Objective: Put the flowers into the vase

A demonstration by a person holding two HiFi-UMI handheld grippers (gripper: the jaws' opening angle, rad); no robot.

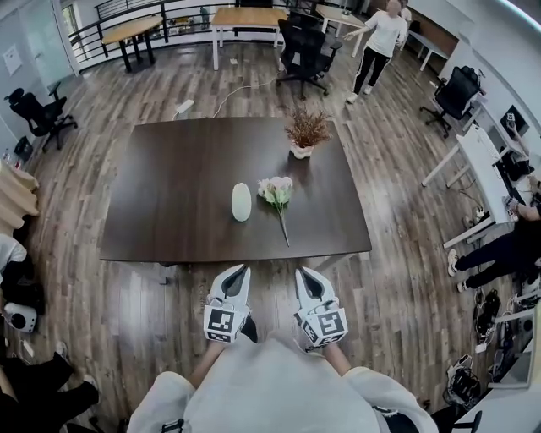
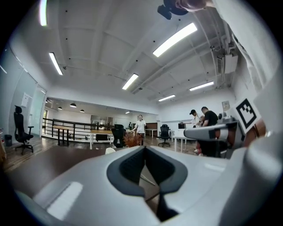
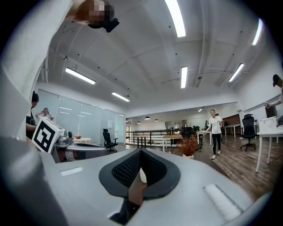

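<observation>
A white vase (image 1: 242, 202) stands on the dark brown table (image 1: 177, 186), a little in from its near edge. Just right of it a bunch of pale pink flowers (image 1: 277, 191) lies flat, with the stem pointing at the near edge. My left gripper (image 1: 239, 272) and right gripper (image 1: 303, 275) hover side by side off the table, short of that edge. Both are shut and hold nothing. The vase's top (image 2: 109, 150) peeks over the left gripper (image 2: 143, 148) in its own view. In the right gripper view the vase (image 3: 142, 175) shows through the notch of the right gripper (image 3: 140, 151).
A small white pot of dried brown plants (image 1: 306, 134) stands at the table's far side. Black office chairs (image 1: 304, 46) and light wooden desks (image 1: 249, 19) stand beyond it, where a person (image 1: 378, 42) walks. A white desk (image 1: 482, 152) and a seated person (image 1: 507, 245) are at the right.
</observation>
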